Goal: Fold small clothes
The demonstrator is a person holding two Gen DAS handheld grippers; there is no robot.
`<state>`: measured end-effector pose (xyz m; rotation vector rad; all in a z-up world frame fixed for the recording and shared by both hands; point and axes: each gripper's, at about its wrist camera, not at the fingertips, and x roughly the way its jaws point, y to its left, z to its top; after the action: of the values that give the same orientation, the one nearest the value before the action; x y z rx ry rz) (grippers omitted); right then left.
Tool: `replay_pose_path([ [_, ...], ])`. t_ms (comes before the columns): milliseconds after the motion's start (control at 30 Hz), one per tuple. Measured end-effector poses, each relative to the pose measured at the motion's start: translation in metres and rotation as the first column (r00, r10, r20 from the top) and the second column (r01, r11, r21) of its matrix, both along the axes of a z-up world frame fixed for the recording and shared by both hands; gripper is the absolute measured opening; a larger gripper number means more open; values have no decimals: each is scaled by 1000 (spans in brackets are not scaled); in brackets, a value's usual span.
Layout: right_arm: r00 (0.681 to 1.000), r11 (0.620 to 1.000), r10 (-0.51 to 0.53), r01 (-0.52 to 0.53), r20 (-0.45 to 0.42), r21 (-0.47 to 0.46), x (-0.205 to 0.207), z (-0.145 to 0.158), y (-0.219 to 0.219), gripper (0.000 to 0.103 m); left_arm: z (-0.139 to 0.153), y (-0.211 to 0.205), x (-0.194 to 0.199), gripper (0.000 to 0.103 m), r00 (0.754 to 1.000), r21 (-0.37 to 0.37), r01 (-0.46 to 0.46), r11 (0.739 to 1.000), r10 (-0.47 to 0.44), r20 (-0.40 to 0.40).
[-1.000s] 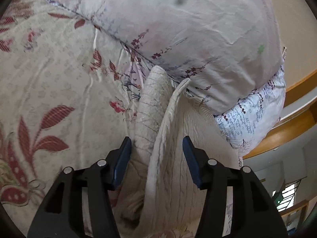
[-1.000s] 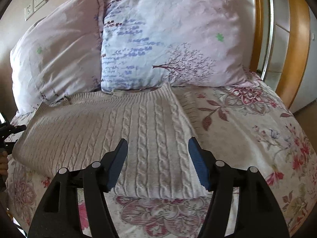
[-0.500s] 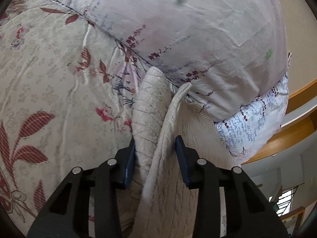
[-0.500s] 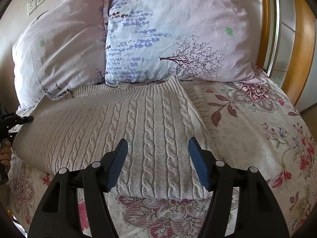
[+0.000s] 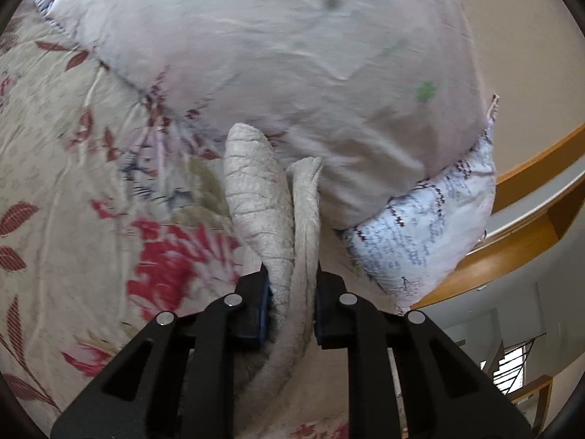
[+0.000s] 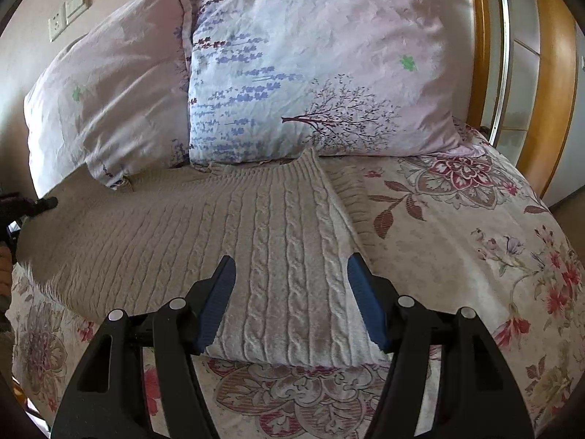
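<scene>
1. Lying flat across the head end of the bed (image 6: 457,226), one cream cable-knit sweater (image 6: 278,241); collar edge touching the pillows, hem toward the foot, one sleeve folded out at its side on the floral bedspread.
2. Left gripper (image 5: 291,281): fingers narrow, just been closing, pads pressing a bunched fold of the sweater (image 5: 263,197) between them. The pinched knit stands up in two ridges ahead of the fingers, ending just beside the pale pink pillow (image 5: 292,73).
3. Right gripper (image 6: 290,278): fingers wide, nothing between the pads; it hovers over the sweater near the hem. Whether the tips touch the knit cannot be told.
4. Left gripper as seen from the right wrist view (image 6: 40,203): dark tip at the far edge of the sweater, at the picture's left rim; part of a hand (image 6: 4,267) shows below it.
5. Pillows, two: pale pink pillow (image 6: 109,102) and a blue-and-pink tree-print pillow (image 6: 310,62), side by side and touching, propped at the head of the bed.
6. Bedspread: cream ground, red and maroon flowers and leaves, creased.
7. Wooden bed frame (image 6: 552,84) along the bed's side edge; wall socket and switch (image 6: 69,14) above the pink pillow.
</scene>
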<state>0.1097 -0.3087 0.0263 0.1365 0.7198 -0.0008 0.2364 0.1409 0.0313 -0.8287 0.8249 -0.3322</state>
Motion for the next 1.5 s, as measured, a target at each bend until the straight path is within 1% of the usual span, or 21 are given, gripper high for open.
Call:
replay_pose_path([
  [167,1000,1000,-10,10,0,7,-2,-2,-7,65,7,-8,-3,17,1000,-16,6,1000,-5,19],
  [400,1000,1000,-6,5,4,18,-4,-2,-10,65,12,-18,-3,16,1000,-74,3,997,-2,16],
  [567,1000,1000,0,-1,9,22,-5,-3,-9,65,26,-52,-1,16,997,-115,64,991,-59,48],
  [667,1000,1000,3,-4,17,19,-7,-2,-10,65,31,-81,2,16,992,-137,119,983,-111,67],
  [733,1000,1000,0,-1,21,17,-8,-2,-12,65,29,-97,3,16,989,-136,141,981,-133,63],
  [833,1000,1000,-8,7,20,23,-9,-3,-16,65,16,-126,5,16,982,-151,186,971,-182,41],
  [900,1000,1000,-13,12,20,26,-8,-4,-18,65,7,-145,7,16,978,-141,211,967,-209,27],
  [933,1000,1000,-13,13,21,28,-8,-4,-19,65,3,-155,9,16,975,-121,223,967,-223,18],
  [1033,1000,999,-8,7,21,34,-7,-4,-19,65,-8,-179,13,17,966,-29,258,966,-258,-18],
  [1100,1000,999,0,-1,16,54,-4,-3,-18,65,-6,-190,14,22,960,41,280,959,-279,-28],
  [1133,1000,997,10,-10,10,77,-2,-2,-17,65,-3,-193,13,27,955,55,295,954,-295,-18],
  [1167,1000,994,19,-20,8,103,0,-1,-17,65,0,-193,12,38,949,48,317,947,-317,-5],
  [1200,999,991,31,-32,8,134,2,1,-16,65,4,-191,10,48,939,20,342,940,-342,16],
  [1233,999,982,50,-51,12,182,4,3,-17,65,10,-186,5,53,932,-8,360,933,-360,40],
  [1267,998,972,66,-68,16,226,7,6,-16,65,13,-183,3,60,929,-17,368,930,-367,51],
  [1300,996,959,83,-85,18,271,10,8,-17,65,19,-175,-2,63,924,-29,377,926,-374,81],
  [1333,994,934,111,-110,16,339,15,9,-17,65,22,-167,-7,64,923,-29,374,927,-369,107],
  [1367,991,913,132,-126,10,388,20,10,-17,65,26,-159,-11,66,928,-14,355,935,-350,127],
  [1400,986,876,166,-145,-3,460,28,9,-16,65,28,-146,-16,66,942,22,307,951,-307,134],
  [1433,982,852,188,-155,-15,501,34,7,-14,65,27,-137,-18,66,954,50,268,962,-273,125],
  [1500,973,813,225,-160,-48,560,48,2,-8,65,22,-119,-15,66,973,98,207,973,-215,88],
])
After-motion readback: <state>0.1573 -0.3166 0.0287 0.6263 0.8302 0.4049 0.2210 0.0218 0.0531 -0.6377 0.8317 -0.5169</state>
